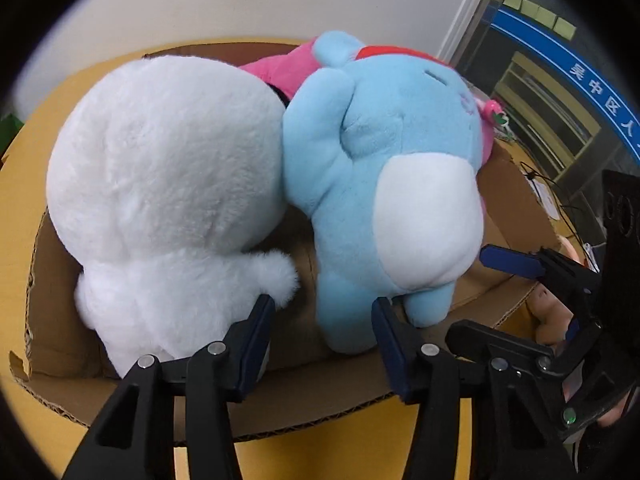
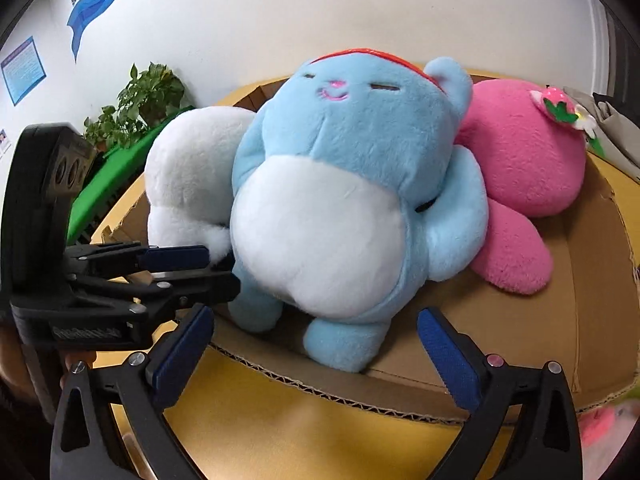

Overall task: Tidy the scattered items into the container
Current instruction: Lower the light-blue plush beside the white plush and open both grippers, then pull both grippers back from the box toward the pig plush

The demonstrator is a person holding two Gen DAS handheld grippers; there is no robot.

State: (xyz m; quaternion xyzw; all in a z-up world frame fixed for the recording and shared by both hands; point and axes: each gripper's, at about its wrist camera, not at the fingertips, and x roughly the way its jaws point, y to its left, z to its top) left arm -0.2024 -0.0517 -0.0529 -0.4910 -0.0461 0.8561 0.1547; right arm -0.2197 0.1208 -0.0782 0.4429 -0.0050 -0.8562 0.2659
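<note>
Here we found all three soft toys lying in the cardboard box (image 1: 52, 280), which sat on the yellow worktop (image 2: 248, 420). The blue toy (image 2: 340, 184) lay on its back in the middle of the box, white belly up, with one foot resting over the box's near edge. The white toy (image 1: 168, 184) was in the box too, pressed against the blue one on the side towards the left tool. The pink toy (image 2: 520, 152), with a strawberry on its head, filled the opposite side of the box, partly under the blue toy's arm.

The left tool (image 1: 320, 304) was over the near edge of the box. Its pads stood a moderate way apart with only bare cardboard showing in the gap. One pad lay against the white toy's fur and the other just beside the blue toy's foot, and it gripped neither.

The right tool (image 2: 316, 314) was also at the box's near edge, spread wide. The blue toy's foot sat between its pads, clear of both, so it held nothing. Beyond the far side of the box stood a leafy plant (image 2: 148, 96).
</note>
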